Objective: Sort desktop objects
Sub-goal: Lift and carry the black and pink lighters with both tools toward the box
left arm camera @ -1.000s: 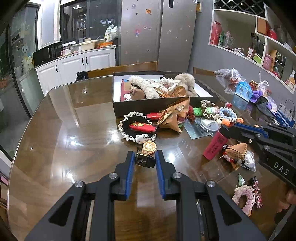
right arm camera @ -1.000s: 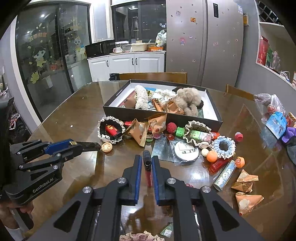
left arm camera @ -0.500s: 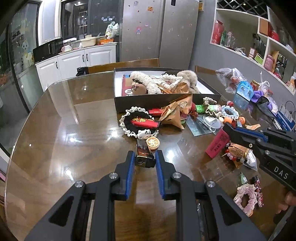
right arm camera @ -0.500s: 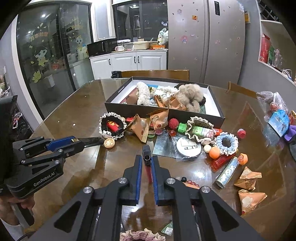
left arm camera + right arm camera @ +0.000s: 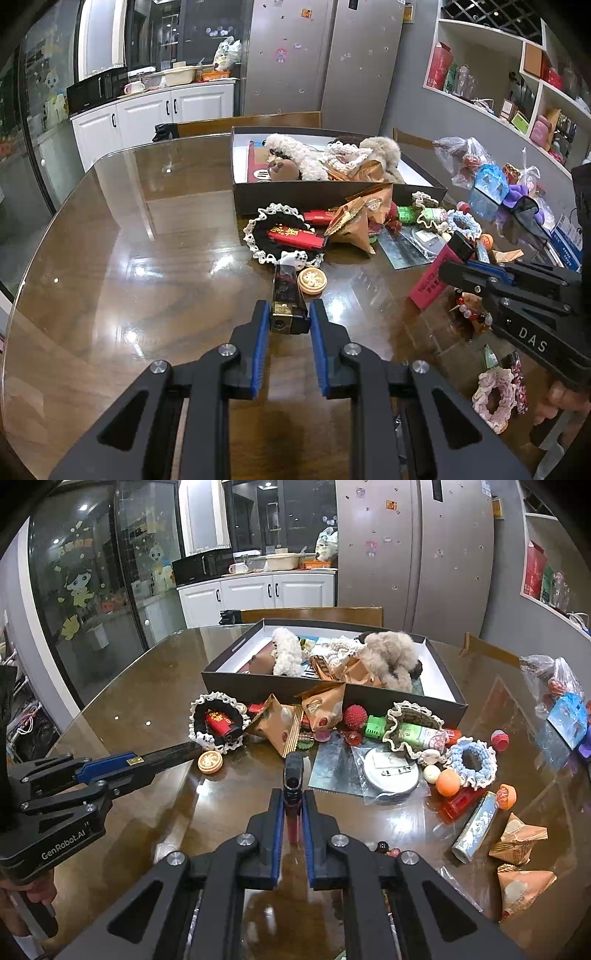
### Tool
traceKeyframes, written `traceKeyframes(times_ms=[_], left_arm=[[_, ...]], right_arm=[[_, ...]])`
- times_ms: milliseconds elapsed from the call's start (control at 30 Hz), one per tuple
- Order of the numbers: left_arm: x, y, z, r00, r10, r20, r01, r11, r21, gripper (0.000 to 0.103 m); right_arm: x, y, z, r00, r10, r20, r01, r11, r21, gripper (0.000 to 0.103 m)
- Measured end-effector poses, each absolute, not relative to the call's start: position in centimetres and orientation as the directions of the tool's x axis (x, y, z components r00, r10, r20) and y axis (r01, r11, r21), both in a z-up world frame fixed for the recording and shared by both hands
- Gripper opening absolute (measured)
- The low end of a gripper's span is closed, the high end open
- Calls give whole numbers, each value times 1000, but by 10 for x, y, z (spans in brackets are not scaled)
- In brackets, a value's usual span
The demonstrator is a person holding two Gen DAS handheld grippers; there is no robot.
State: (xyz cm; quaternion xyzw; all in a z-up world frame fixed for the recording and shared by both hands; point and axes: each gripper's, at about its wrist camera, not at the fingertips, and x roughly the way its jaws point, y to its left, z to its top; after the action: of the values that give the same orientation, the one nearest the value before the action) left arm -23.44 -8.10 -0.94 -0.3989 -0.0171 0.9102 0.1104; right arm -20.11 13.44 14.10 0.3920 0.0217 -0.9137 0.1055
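My left gripper [image 5: 287,314] is shut on a black lighter with a gold base [image 5: 285,295], held just above the brown glass-topped table [image 5: 147,280]. In the right wrist view that left gripper [image 5: 129,764] reaches in from the left, its lighter [image 5: 170,755] pointing at a small round tin [image 5: 209,762]. My right gripper [image 5: 293,801] is shut on a red lighter with a black cap [image 5: 293,775]. In the left wrist view the right gripper [image 5: 456,271] comes in from the right with that lighter [image 5: 432,282]. A black box [image 5: 277,690] holding plush items stands behind.
In front of the box lie a lace-edged pouch [image 5: 284,236] with a red lighter, paper wedges [image 5: 280,727], crochet rings [image 5: 471,758], a round white disc [image 5: 391,771], an orange ball [image 5: 448,782] and a pink scrunchie [image 5: 493,400]. Plastic bags [image 5: 465,158] sit at the right edge.
My right gripper has sunk a little toward the table with the red lighter. More of the black lighter's length shows ahead of my left gripper. Both grips are unchanged.
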Motion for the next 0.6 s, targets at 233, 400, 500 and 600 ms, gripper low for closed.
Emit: traceKeyframes(times_ms=[233,400,500,600], left_arm=[[-231,-83,-1,-676,217,-704,-186,-975,-122,22],[-229,-80,9,-686,231,-690,-200,-972,-126,22],[-230,-78,16,-693,232,-682,-205,-971,-123,22],[-232,-74,27,-702,232,-673,-215,-970,-109,22]], right_arm=[[-196,138,155,-695,-183,-696,202,-978,55,9],[-194,137,170,-712,-185,-677,210,-977,46,9],[-194,138,176,-720,-186,-669,210,-977,46,9],[-195,139,184,-727,-190,-660,214,-976,45,9]])
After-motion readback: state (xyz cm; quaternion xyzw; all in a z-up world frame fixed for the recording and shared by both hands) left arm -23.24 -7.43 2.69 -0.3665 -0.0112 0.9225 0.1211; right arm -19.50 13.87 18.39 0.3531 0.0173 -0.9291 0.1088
